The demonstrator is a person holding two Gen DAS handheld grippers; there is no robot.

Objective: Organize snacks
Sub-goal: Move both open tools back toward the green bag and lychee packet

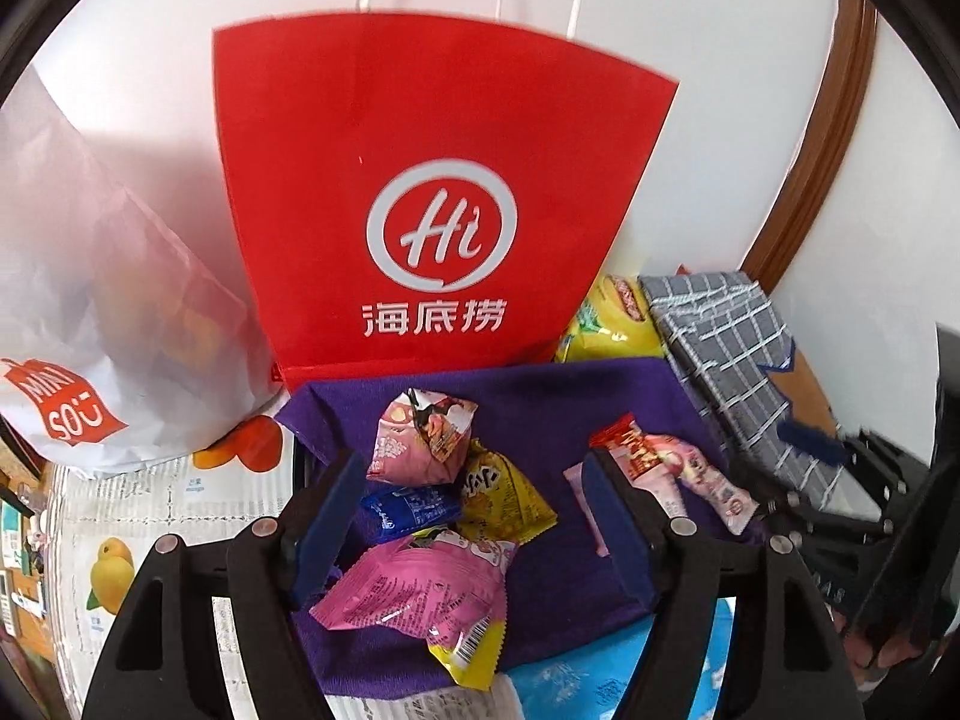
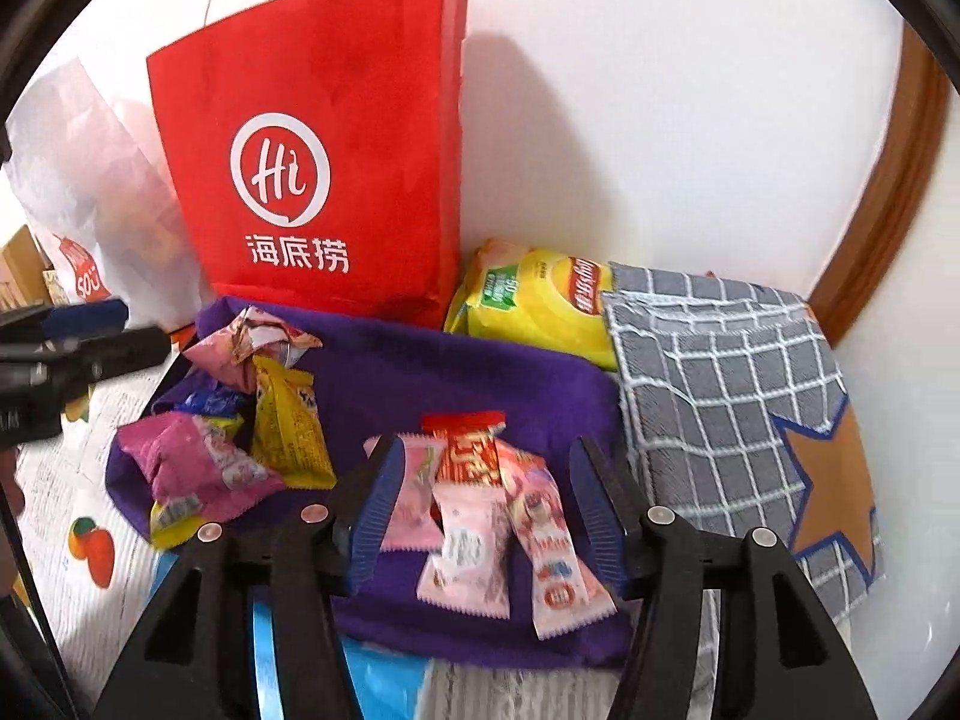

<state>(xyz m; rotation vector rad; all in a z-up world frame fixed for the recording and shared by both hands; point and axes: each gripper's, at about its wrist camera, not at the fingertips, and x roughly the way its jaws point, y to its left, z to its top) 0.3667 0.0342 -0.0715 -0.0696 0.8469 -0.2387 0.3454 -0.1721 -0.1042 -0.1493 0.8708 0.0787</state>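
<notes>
Hovering over purple cloth (image 1: 558, 408): left gripper (image 1: 480, 516) jaws apart, nothing clamped, above pile of pink, blue, yellow snack packets (image 1: 444, 516). Right gripper (image 2: 486, 504) likewise apart, empty, above pink and red packets (image 2: 480, 516). Beyond: red paper bag (image 1: 432, 180), white plastic bag (image 1: 90, 300), yellow chip bag (image 2: 534, 300), checked grey cloth (image 2: 720, 390).

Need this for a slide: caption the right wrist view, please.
Open right gripper above pink snack packets on purple cloth, red paper bag behind.

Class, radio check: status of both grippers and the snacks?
Left gripper open, empty. Right gripper open, empty. Snack packets in two piles on purple cloth. Nothing blocking.
</notes>
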